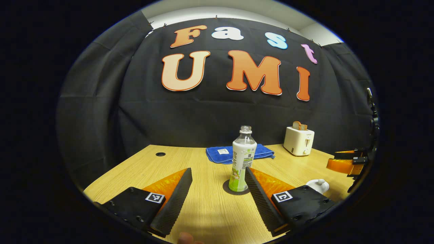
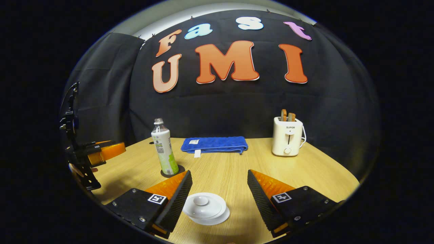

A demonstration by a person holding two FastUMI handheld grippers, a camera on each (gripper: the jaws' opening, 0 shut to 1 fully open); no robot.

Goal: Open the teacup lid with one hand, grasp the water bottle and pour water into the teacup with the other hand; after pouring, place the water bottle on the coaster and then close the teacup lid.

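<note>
The water bottle point(image 1: 242, 159) stands upright and uncapped on the dark coaster point(image 1: 226, 188) near the middle of the bench point(image 1: 203, 210), and the lid point(image 2: 203, 202) sits on the white teacup point(image 2: 206, 211) just in front of the right hand-held gripper point(image 2: 219, 184). Both hand-held grippers are spread wide and hold nothing; the left hand-held gripper point(image 1: 218, 183) faces the bottle, which looks to lie just beyond its right finger, though the fisheye makes that hard to judge. To lift the lid well, the right one should probably drop straight over the small knob point(image 2: 200, 200), centre it between the fingers, then close gently so the cup does not slide.
</note>
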